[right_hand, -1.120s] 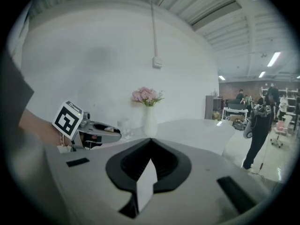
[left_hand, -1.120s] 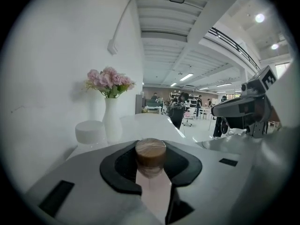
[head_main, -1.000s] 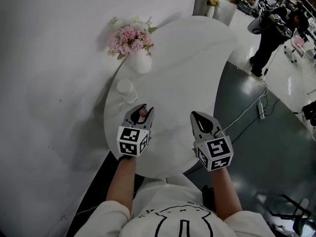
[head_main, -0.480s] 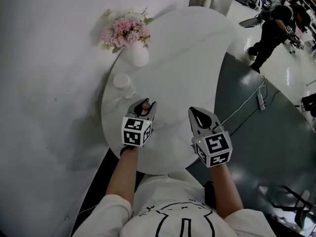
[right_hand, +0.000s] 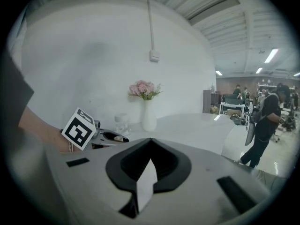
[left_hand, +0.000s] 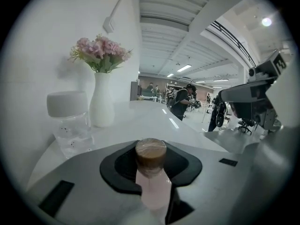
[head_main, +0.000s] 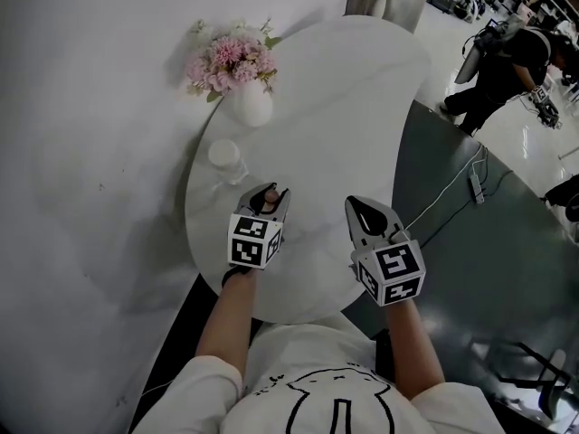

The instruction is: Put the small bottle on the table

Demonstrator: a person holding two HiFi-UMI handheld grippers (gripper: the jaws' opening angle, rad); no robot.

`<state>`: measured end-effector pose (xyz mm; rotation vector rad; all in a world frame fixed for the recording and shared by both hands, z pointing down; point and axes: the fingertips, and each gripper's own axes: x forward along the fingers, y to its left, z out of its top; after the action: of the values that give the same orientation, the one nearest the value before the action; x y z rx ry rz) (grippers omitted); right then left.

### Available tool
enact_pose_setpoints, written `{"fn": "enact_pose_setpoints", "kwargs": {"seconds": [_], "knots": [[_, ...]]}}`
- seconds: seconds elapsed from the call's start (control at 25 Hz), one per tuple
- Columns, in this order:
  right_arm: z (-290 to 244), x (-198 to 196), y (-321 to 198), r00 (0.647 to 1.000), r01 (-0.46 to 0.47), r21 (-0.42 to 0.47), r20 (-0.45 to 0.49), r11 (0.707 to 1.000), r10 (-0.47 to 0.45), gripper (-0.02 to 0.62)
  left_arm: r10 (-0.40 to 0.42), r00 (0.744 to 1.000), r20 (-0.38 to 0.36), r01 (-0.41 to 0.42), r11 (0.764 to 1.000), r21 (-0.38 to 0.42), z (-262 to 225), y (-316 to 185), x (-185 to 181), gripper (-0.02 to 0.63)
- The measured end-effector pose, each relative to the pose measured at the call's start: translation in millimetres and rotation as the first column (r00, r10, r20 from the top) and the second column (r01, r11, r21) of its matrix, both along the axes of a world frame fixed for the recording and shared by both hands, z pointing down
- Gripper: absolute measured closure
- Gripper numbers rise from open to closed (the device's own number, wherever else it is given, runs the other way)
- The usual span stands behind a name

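Pointing down, left tongs (head_main: 270, 192) clasping bottle (left_hand: 151, 157)

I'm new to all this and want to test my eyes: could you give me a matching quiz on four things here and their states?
1 small bottle
2 vase
3 jar
4 right tool

a shut, empty
b holds pink flowers
c clamped in the left tool
d clear, with a white lid

Pairs: 1-c, 2-b, 3-d, 4-a

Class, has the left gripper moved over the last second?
Yes. The left gripper has sunk, shifting from the near edge of the table toward the lidded jar.
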<state>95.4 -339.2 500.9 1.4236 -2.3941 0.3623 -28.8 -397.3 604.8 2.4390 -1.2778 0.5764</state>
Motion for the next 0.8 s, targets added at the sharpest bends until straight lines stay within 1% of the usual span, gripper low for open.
{"fn": "enact_pose_setpoints", "kwargs": {"seconds": [0.2,0.48,0.56,0.8], "knots": [[-3,-5,-1,1.000,0.012,0.003,0.002,1.000,-0.012,0.601,-0.002,1.000,-0.001,0.002,1.000,-0.006,1,2,-1,0.489],[-4,-6,2,1.000,0.011,0.004,0.007,1.000,-0.011,0.601,0.029,0.998,0.048,-0.030,0.999,0.014,5,9,6,0.480],[-3,-6,4,1.000,0.010,0.006,0.007,1.000,-0.010,0.601,0.025,0.998,0.059,-0.027,0.999,0.023,6,9,6,0.479],[-4,-2,12,1.000,0.012,0.005,0.013,1.000,-0.012,0.601,0.021,0.998,0.061,-0.022,1.000,0.021,6,10,7,0.477]]}}
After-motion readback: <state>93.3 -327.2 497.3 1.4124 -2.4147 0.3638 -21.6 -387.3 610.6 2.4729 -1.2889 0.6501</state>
